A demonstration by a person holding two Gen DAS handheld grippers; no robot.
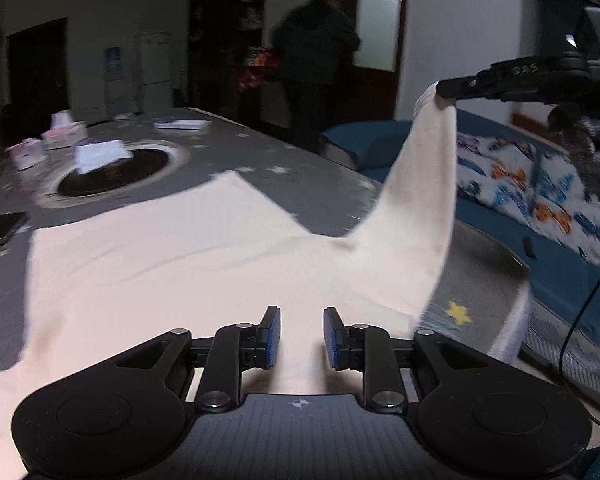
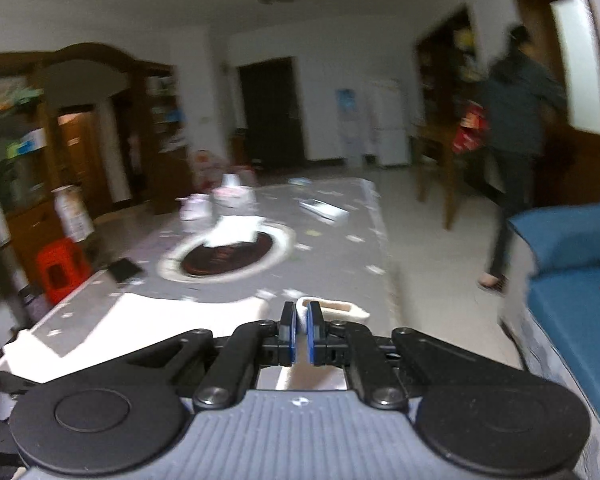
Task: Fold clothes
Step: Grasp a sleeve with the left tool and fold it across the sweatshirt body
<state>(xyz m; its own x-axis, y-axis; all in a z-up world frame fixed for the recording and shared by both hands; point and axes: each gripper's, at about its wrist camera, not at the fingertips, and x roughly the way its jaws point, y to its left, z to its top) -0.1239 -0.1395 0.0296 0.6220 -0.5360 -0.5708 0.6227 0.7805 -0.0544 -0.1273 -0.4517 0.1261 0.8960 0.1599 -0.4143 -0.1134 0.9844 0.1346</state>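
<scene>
A cream garment (image 1: 172, 264) lies spread on the grey star-patterned table (image 1: 472, 280). My left gripper (image 1: 301, 338) is open just above the garment's near edge, with cloth showing between the blue pads and not clamped. My right gripper (image 2: 301, 334) is shut on a sleeve of the garment (image 2: 332, 307). In the left wrist view the right gripper (image 1: 444, 92) holds that sleeve (image 1: 420, 200) lifted high at the right, so it hangs in a long strip down to the table.
A round dark inset (image 1: 114, 172) with a white tissue pack (image 1: 100, 154) sits mid-table, with small boxes (image 1: 64, 132) behind. A dark phone (image 1: 0, 226) lies at the left. A blue sofa with a patterned blanket (image 1: 532, 192) stands right. A person (image 1: 316, 60) stands far back.
</scene>
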